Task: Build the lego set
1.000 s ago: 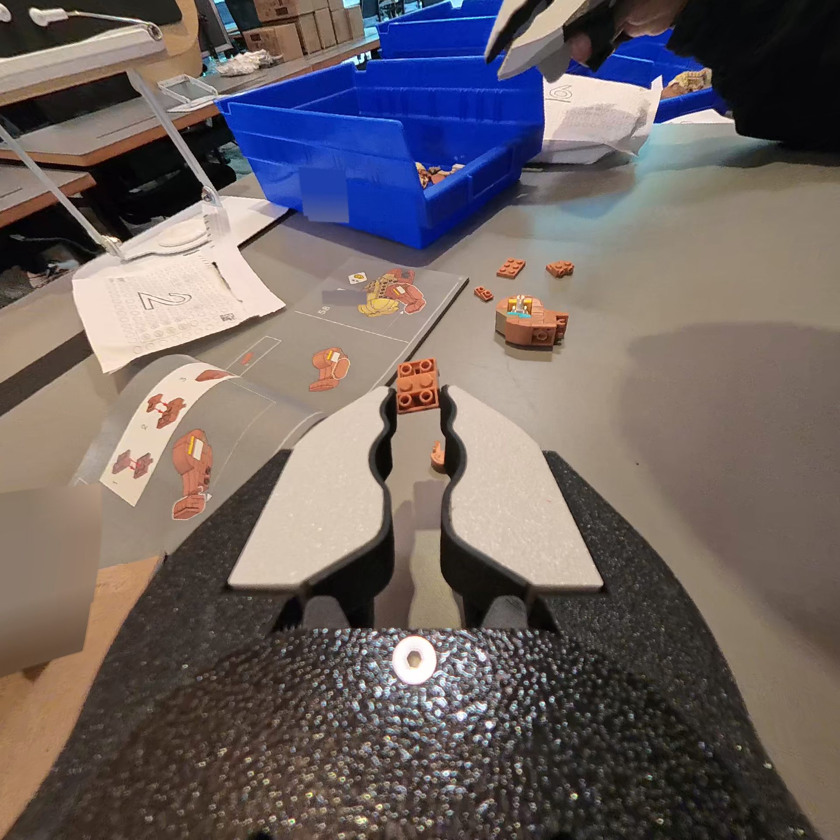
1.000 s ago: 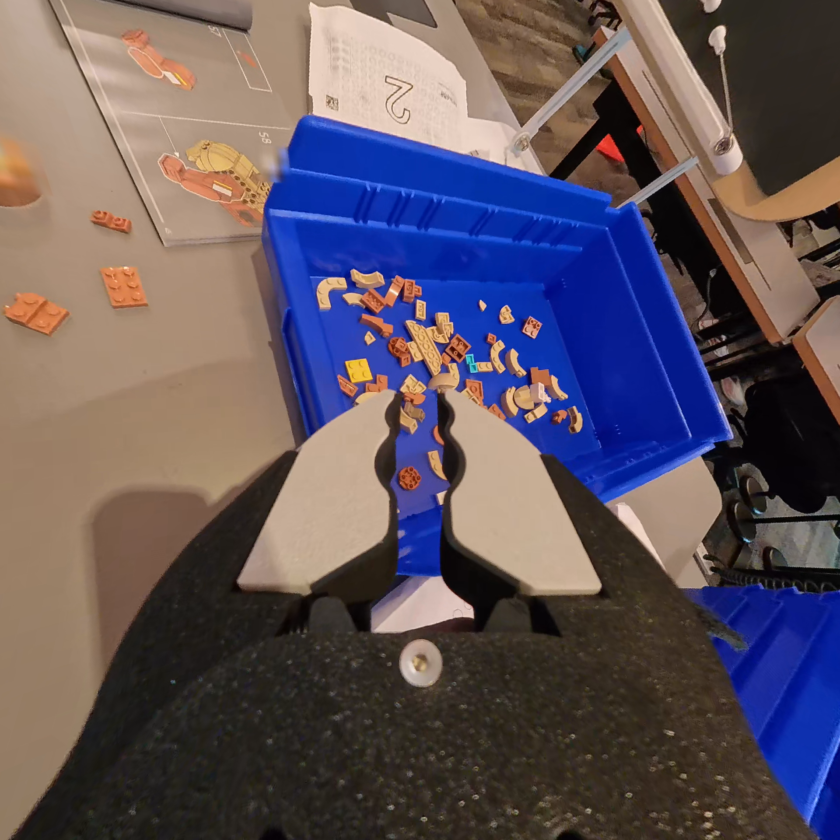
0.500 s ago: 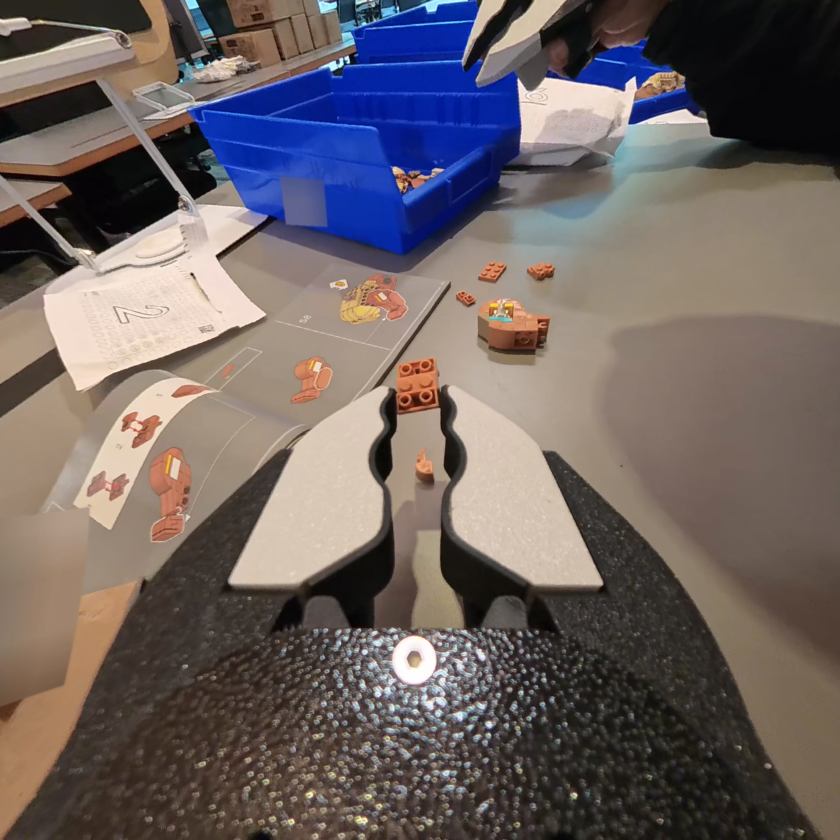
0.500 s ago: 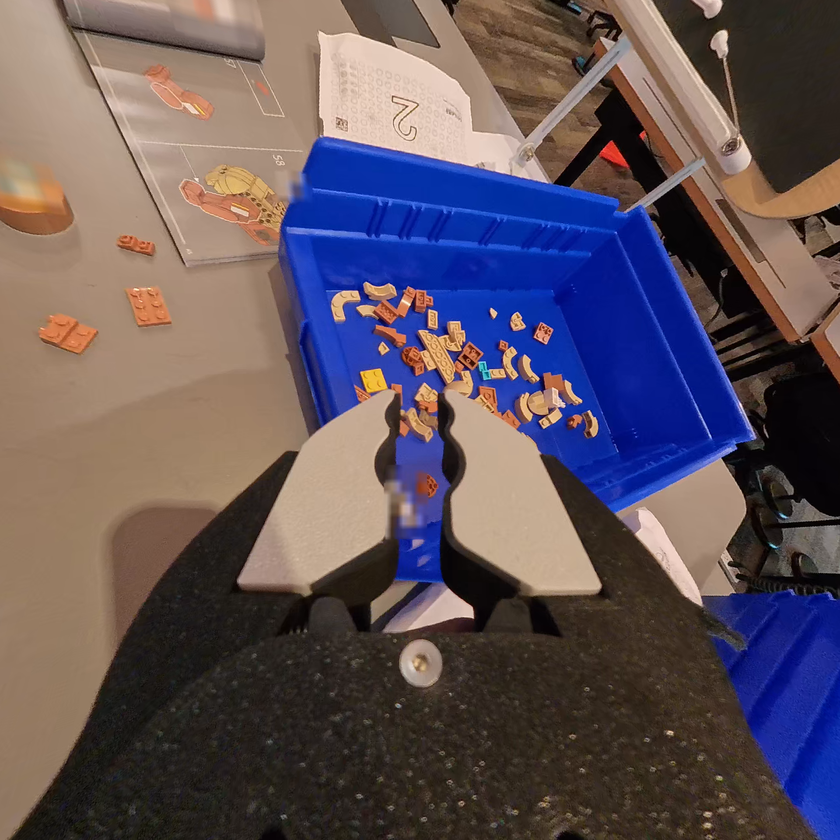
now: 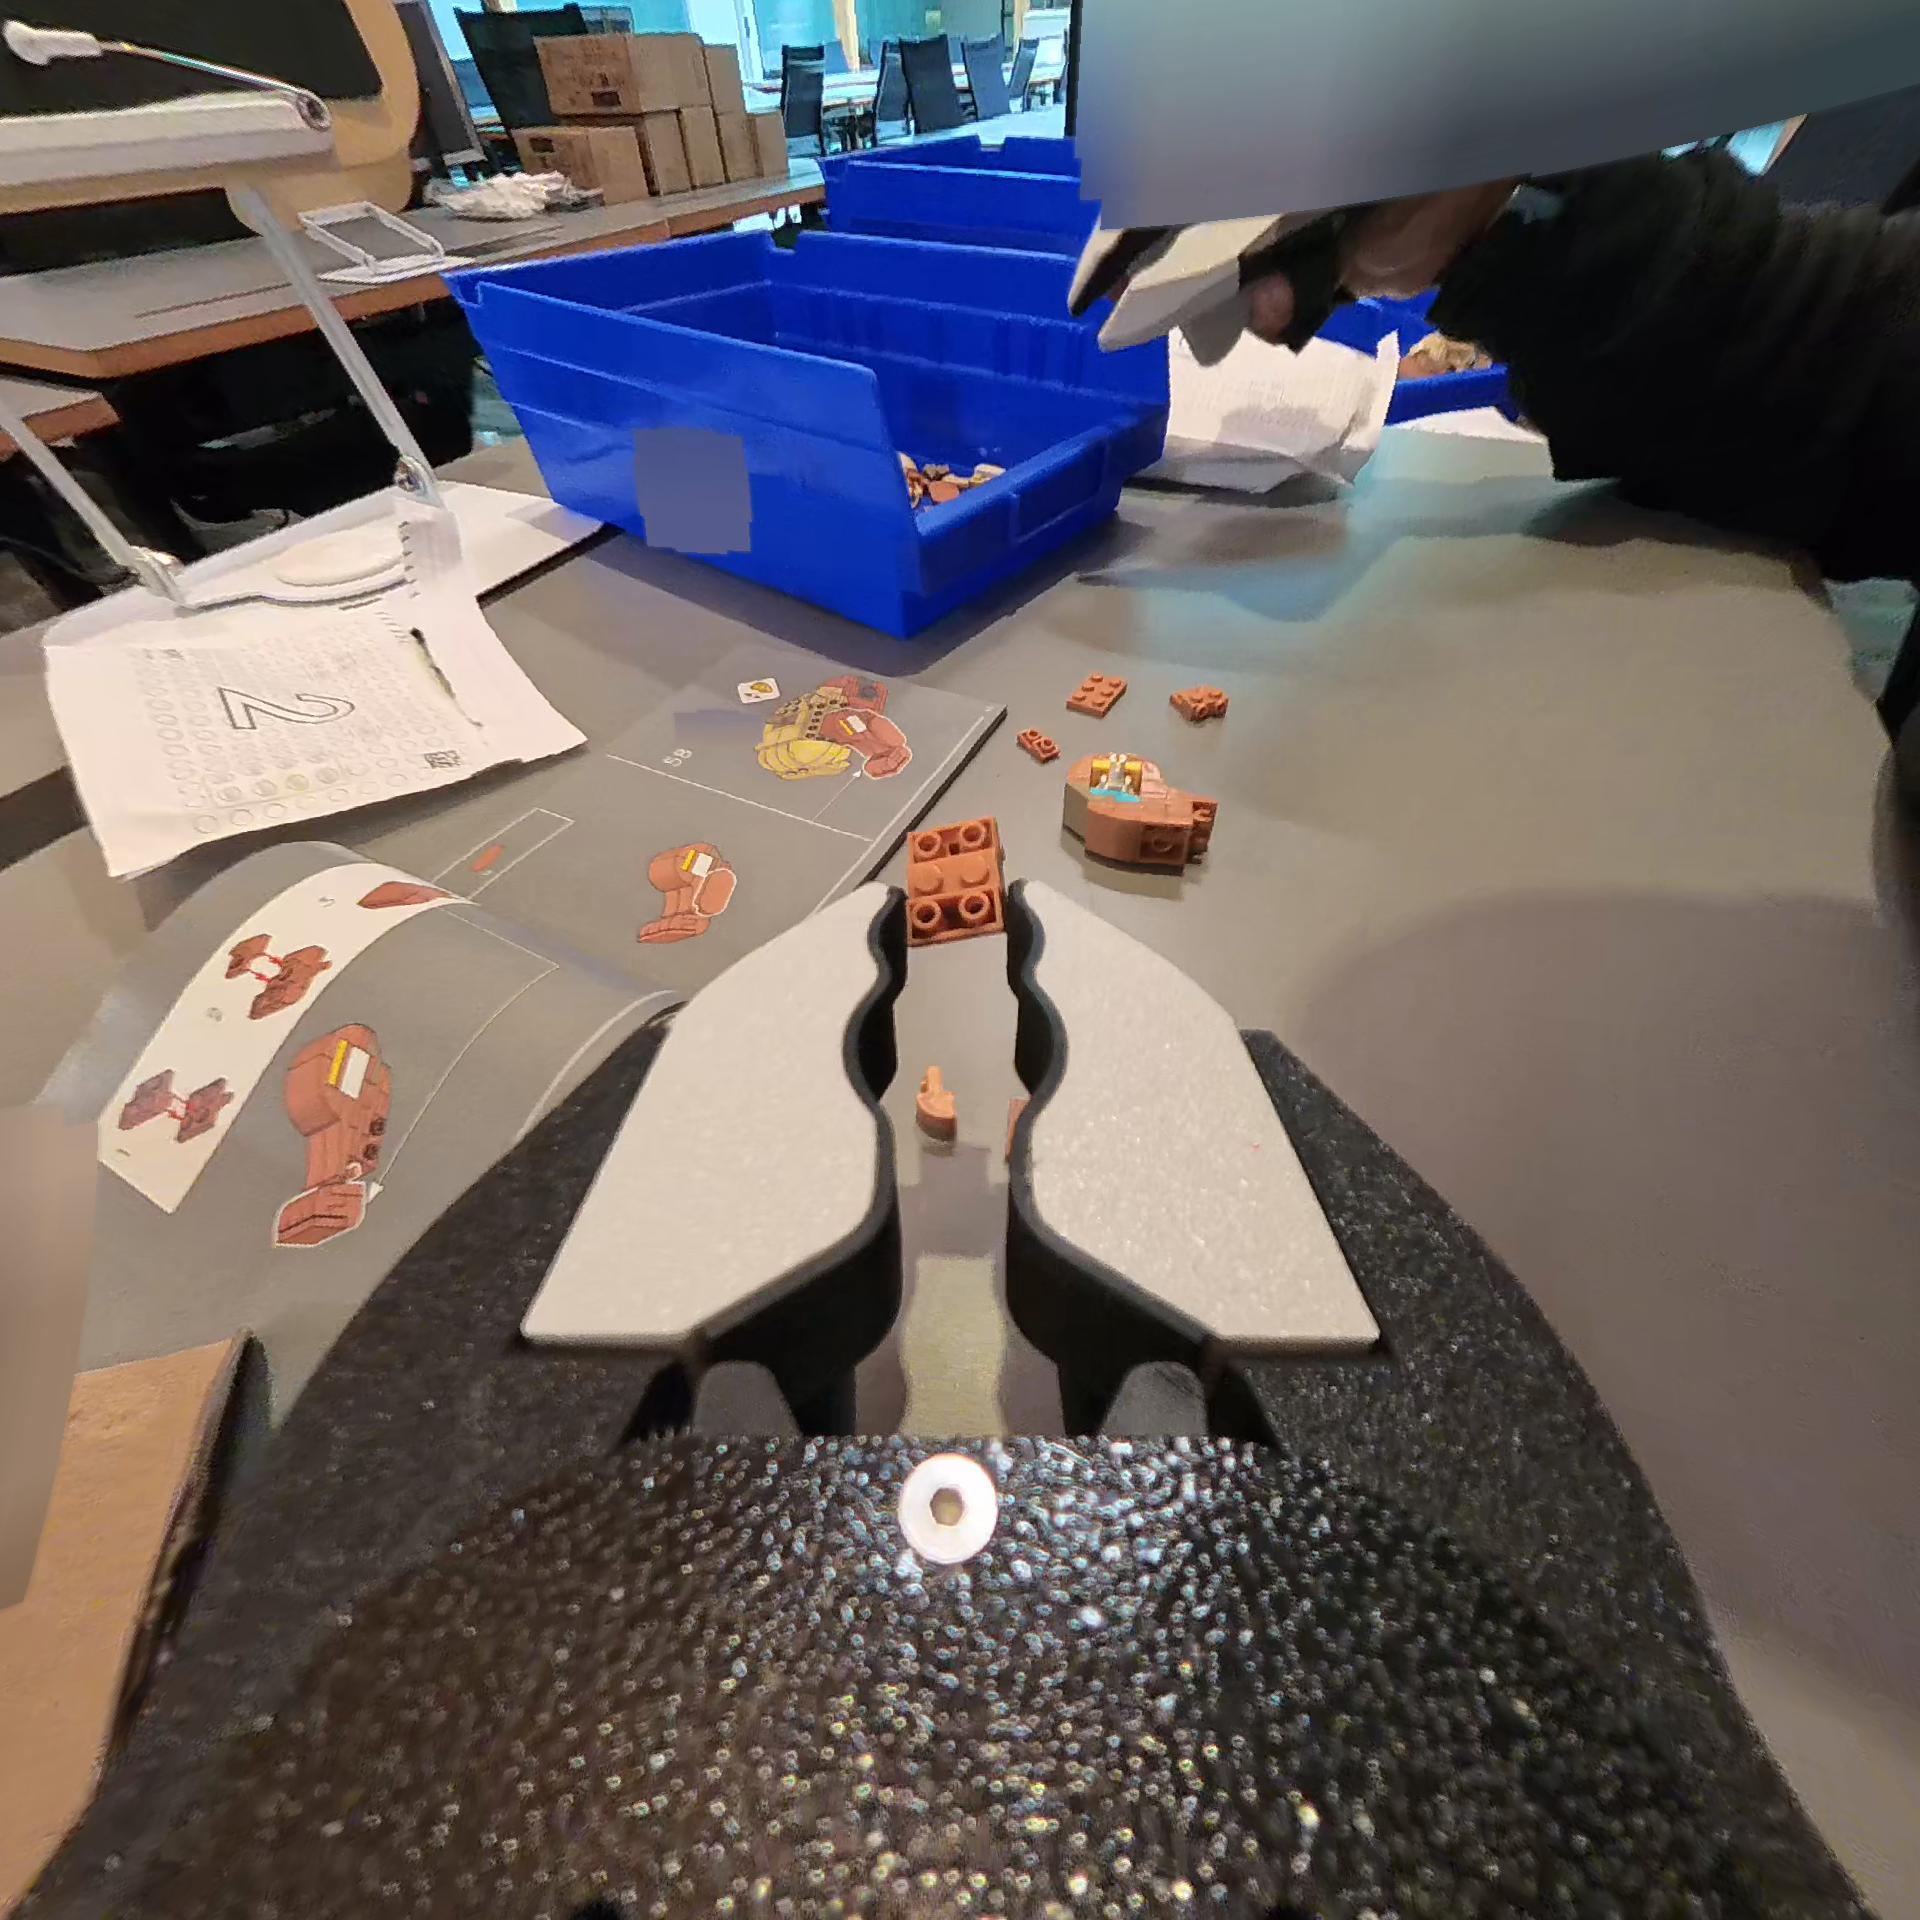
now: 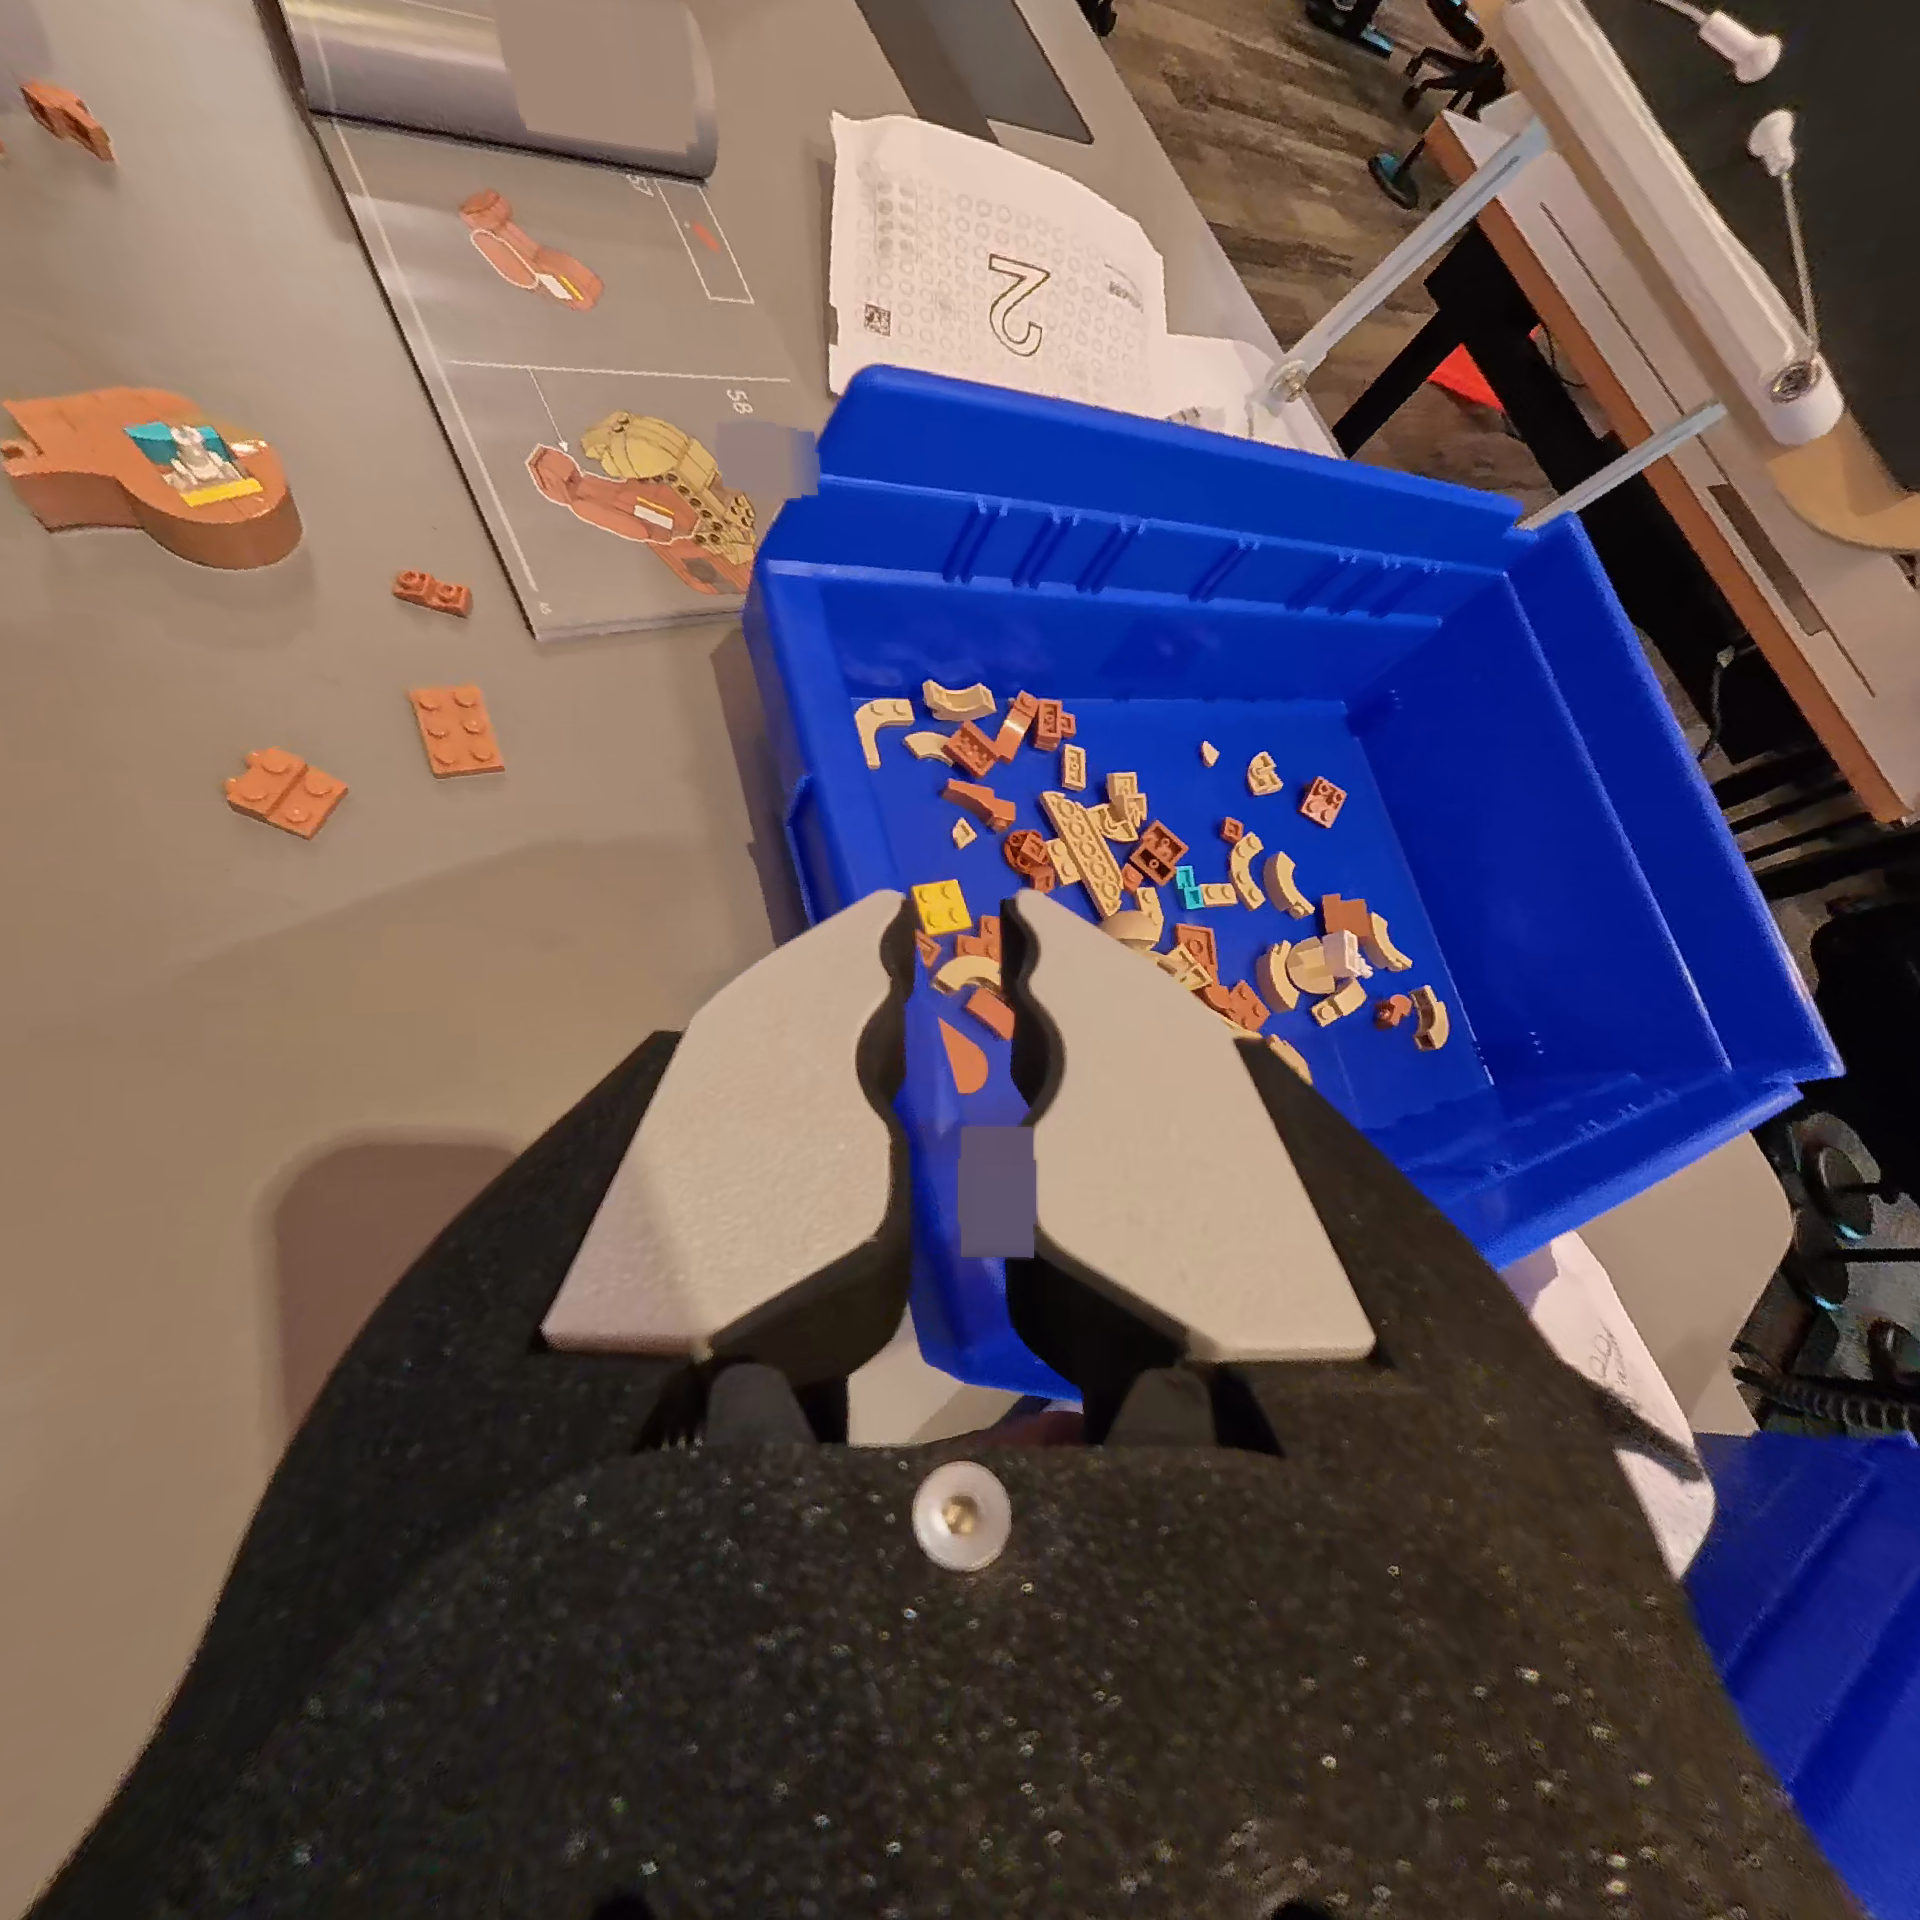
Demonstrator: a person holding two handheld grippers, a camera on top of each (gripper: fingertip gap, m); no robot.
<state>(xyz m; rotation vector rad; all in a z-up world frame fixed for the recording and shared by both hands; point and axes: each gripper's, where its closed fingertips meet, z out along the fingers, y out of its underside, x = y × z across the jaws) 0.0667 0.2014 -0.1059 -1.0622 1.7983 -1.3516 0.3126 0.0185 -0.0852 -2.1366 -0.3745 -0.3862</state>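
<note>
Writing appears on two printed items, both on the grey table left of the blue bin point(image 5: 831, 395). The white paper sheet point(image 5: 281, 717), at the far left, bears one large outlined numeral, rows of small printed circles, a small square code and a short line of fine print. The open instruction booklet point(image 5: 727, 790), just right of the sheet, bears small page numerals beside its coloured assembly drawings. The wording itself is not reproduced here.

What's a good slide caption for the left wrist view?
Left gripper clamps a brown brick above the grey table.
</note>
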